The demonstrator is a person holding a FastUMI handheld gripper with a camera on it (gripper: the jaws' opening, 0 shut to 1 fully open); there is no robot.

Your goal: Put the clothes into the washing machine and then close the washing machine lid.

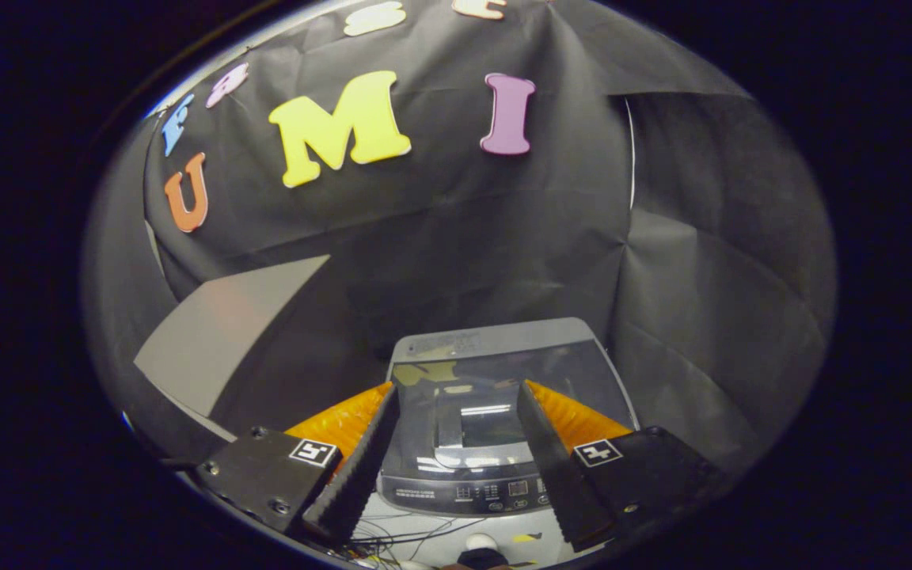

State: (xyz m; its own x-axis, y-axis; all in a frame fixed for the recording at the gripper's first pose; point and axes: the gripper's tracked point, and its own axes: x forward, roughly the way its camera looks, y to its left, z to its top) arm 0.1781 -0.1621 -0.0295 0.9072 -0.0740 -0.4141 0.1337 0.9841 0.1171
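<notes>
A grey top-loading washing machine (pixel 495 348) stands below and just ahead of my fingers, against the black cloth wall. Its dark glass lid (pixel 472 419) lies flat and shut, reflecting lights. The control panel (pixel 476 495) runs along its near edge. My gripper (pixel 456 392) hangs above the lid, open, with nothing between its fingers; the left finger (pixel 361 467) and right finger (pixel 551 467) frame the lid's window. No clothes are visible.
A pale grey panel (pixel 218 340) leans at the left of the machine. Thin cables (pixel 400 534) lie on the light surface in front of the machine, near a small white object (pixel 481 543). Black cloth (pixel 709 301) closes in the back and right.
</notes>
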